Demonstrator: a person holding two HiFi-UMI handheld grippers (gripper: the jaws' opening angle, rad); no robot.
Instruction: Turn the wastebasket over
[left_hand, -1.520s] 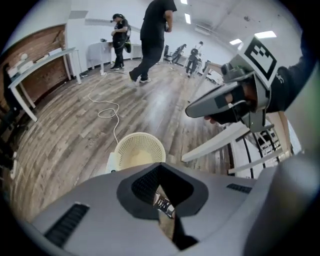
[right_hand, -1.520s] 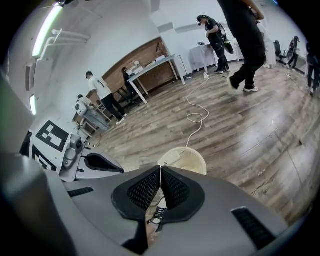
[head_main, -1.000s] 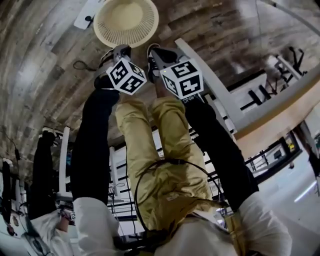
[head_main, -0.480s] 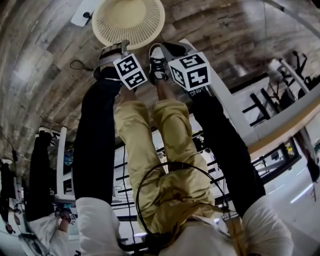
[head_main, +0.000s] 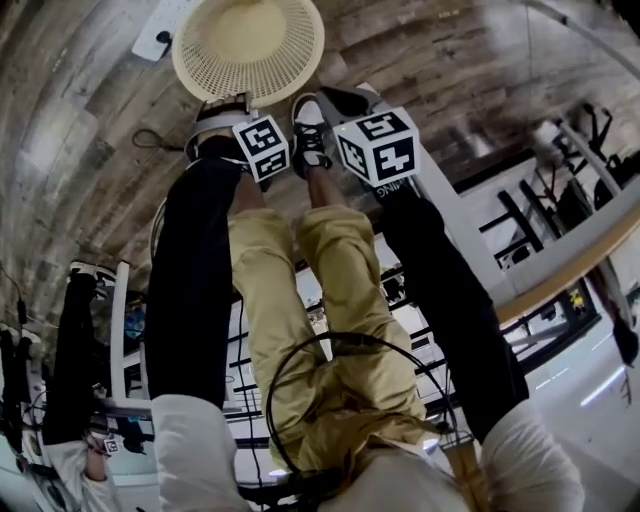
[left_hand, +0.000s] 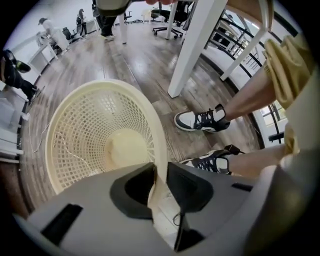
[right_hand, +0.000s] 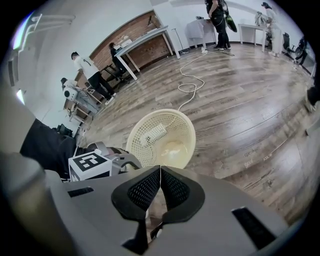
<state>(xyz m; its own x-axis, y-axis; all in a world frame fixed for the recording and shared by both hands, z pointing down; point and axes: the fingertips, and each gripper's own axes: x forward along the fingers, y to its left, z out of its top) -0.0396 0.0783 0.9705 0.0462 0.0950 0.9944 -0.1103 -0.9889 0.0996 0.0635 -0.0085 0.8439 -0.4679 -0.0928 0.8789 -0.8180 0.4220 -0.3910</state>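
Left gripper (left_hand: 159, 172): pointing down onto the wastebasket (left_hand: 100, 135). Its jaws have just been closing with the basket's rim between them, and the pads now look pressed on that thin wall, one inside and one outside.

Wastebasket: upright, mouth up, on the wood floor (left_hand: 125, 55), just beyond my shoes (left_hand: 202, 120). My hold is on the part of the rim nearest the shoes. White table leg (left_hand: 192, 47) stands near the wastebasket on that same side.

Right gripper (right_hand: 160, 172): clenched on nothing, pads touching. It hangs above the wastebasket's near side, clear of it.

Step in hand, as I judge it: secure the rim, then tip.
- Seat the rim deep in the pads, since light lattice plastic will likely flex and slip from a shallow bite.
- Lift that edge and roll the wrist so the mouth swings away from my shoes.
- Keep the wastebasket off the table leg as it turns.
- The right gripper could steady the outer wall.
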